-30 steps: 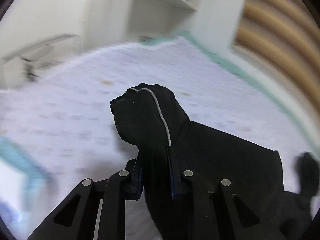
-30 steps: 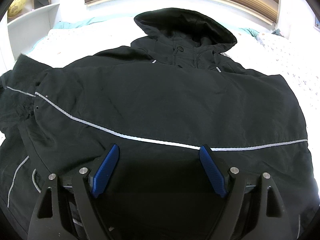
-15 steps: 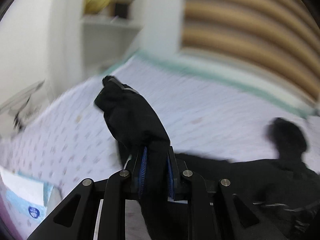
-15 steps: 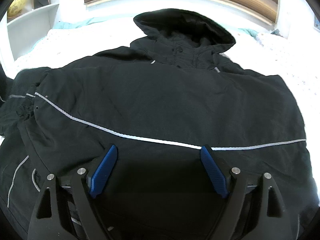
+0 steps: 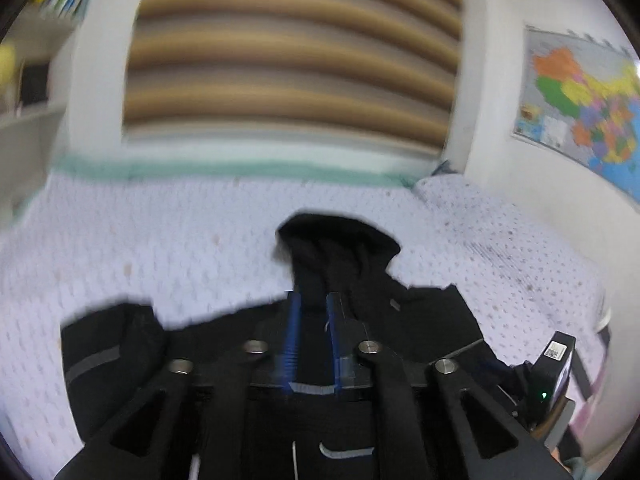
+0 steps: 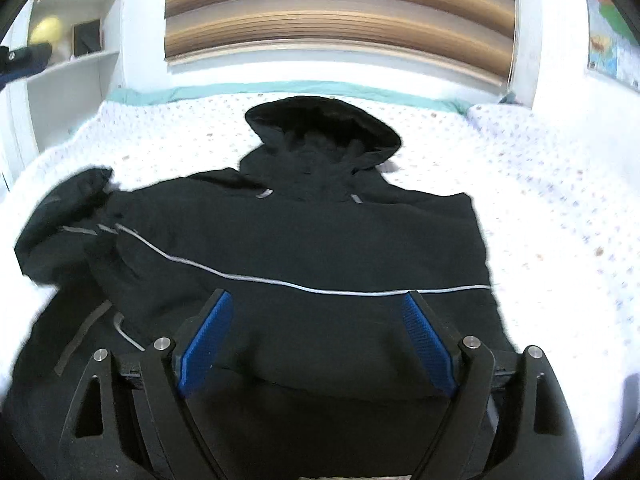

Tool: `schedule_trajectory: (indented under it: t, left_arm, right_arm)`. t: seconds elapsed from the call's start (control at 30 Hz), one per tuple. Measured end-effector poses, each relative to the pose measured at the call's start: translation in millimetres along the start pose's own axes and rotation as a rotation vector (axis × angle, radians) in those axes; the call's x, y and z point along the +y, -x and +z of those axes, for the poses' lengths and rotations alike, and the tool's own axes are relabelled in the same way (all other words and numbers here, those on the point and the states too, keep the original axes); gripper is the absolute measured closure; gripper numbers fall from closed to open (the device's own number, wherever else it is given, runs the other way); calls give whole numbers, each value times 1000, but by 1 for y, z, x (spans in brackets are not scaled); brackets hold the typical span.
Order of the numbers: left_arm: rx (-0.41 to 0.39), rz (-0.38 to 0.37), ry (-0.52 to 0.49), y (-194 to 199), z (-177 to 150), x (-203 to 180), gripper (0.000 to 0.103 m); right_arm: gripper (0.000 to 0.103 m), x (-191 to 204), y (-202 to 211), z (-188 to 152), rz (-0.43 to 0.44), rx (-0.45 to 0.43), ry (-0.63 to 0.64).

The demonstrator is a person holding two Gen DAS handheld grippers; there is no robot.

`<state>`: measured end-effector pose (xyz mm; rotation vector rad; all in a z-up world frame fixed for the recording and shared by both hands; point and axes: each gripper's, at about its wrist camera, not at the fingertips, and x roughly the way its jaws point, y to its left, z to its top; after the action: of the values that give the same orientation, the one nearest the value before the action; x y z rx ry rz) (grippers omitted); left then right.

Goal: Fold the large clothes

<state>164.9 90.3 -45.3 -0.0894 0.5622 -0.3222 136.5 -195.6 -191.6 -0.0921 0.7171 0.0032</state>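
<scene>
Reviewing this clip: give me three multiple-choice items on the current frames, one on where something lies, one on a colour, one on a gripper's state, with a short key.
1. Where does the black jacket lie?
A. Spread on the bed, hood toward the window blind
B. Hung on the shelf
C. On the floor

2. What colour are the pads of the right gripper?
A. Red
B. Blue
C. Green

3. How does the right gripper stand?
A. Shut on the hood
B. Shut on a sleeve
C. Open, above the jacket, gripping nothing

Key:
1 A, the right wrist view shows the jacket flat on the dotted bedspread with the hood at the far end.
2 B, both pads show blue.
3 C, its pads stand wide apart with no cloth pinched between them.
</scene>
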Motion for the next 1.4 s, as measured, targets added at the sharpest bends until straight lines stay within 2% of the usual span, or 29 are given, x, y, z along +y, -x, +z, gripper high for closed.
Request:
schedule_trajectory:
  t: [0.03,0.07,0.13,0.17,0.2,0.27,0.3,0.4,0.5,0.53,0.57,0.6,0.63,0.67,0.73,0.8,0.9,0.97,1.1,1.13,1.23,1.3,1.4]
  left_arm:
    - [22,37,49,0,-8,20,41]
    - [20,73,85,4,-16,43,26]
    - [26,153,117,7,-27,79,26]
    - [57,213,118,7,-33,98,26]
    - [79,243,112,4,-34,106,26]
    - [141,334,73,-8,-42,122,25]
    - [168,355,47,-16,-47,125,25]
    - [236,368,-14,-53,-58,121,25]
    - [316,497,-96,-107,-66,127,25]
    - [342,576,-118,-128,-69,135,25]
    - [361,619,-117,-136,-70,144,26]
    - [394,665,-106,-152,-72,156,27]
    - [414,686,-87,-164,-75,167,37]
    - [423,687,-71,-168,-74,176,65]
    - [414,678,-56,-169,-70,180,85]
    - [359,633,-55,-155,-61,170,89]
    - [239,416,-43,-114,-38,124,90]
    - [201,312,-46,-94,-25,92,90]
    - [133,-13,-63,-68,-3,9,90]
    - [139,-82,-72,-70,-3,-12,90]
    - [172,-199,-84,-87,-20,-60,90]
    - [229,-205,-76,-115,-46,-82,89]
    - [419,-190,0,-182,-91,-83,88]
  right_arm:
    - [14,-2,-3,-6,-14,7,15]
    - [14,-4,-8,-12,-15,20,19]
    - [14,-9,-29,-29,8,77,-7]
    - [14,-12,-39,-36,20,107,-24]
    - [14,-14,-49,-42,29,132,-38]
    - [13,-16,-52,-43,42,122,-53]
    - [13,-16,-52,-42,44,120,-55]
    - [13,-15,-53,-44,38,118,-48]
    - [11,-13,-54,-45,34,122,-36]
    - [10,-12,-54,-45,35,122,-34]
    - [10,-12,-55,-45,36,122,-32]
    - [10,-13,-54,-46,38,122,-32]
    - [10,-13,-54,-46,40,123,-33]
    - [9,-14,-55,-46,41,123,-33]
    - [9,-13,-55,-46,42,122,-32]
    - [8,-13,-55,-46,43,120,-29]
    - [7,-12,-57,-46,42,118,-25]
    - [7,-12,-57,-46,40,117,-24]
    - [7,-12,-56,-46,45,118,-28]
    - [7,-13,-56,-47,50,118,-32]
    - [6,-15,-55,-47,67,119,-48]
    - [6,-18,-55,-47,80,119,-64]
    - [6,-22,-51,-48,85,115,-94]
